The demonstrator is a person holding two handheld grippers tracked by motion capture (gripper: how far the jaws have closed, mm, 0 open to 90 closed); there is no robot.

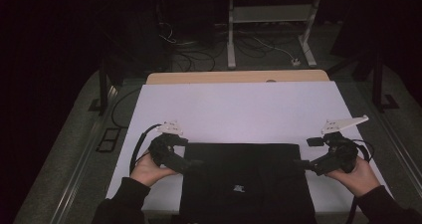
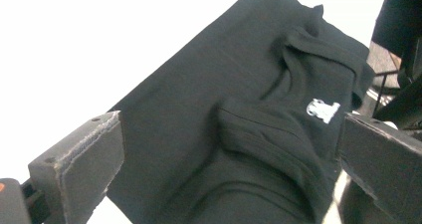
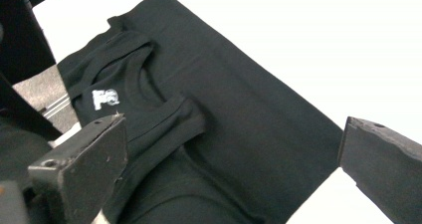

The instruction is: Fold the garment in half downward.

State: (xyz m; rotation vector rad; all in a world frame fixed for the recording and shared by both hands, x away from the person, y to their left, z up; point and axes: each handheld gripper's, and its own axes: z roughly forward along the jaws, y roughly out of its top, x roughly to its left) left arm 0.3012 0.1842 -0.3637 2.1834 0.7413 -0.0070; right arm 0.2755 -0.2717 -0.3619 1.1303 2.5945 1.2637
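Observation:
A black garment (image 1: 246, 179) lies folded flat on a white sheet (image 1: 239, 109) near the table's front edge. A small white logo (image 1: 239, 188) shows near its collar. My left gripper (image 1: 191, 164) sits at the garment's left edge, held in a hand, and its jaws stand wide open. My right gripper (image 1: 303, 164) mirrors it at the right edge, also open. In the left gripper view the garment (image 2: 239, 109) lies beyond the spread jaws of the left gripper (image 2: 226, 134), with a folded sleeve and the logo (image 2: 322, 109). The right gripper view shows the garment (image 3: 224, 109) below the empty right gripper (image 3: 234, 129).
The white sheet covers most of a wooden tabletop (image 1: 239, 77), with bare white room beyond the garment. Behind the table, cables (image 1: 199, 55) lie on the dark floor around a metal stand (image 1: 231, 35). Dark sleeves enter from the bottom corners.

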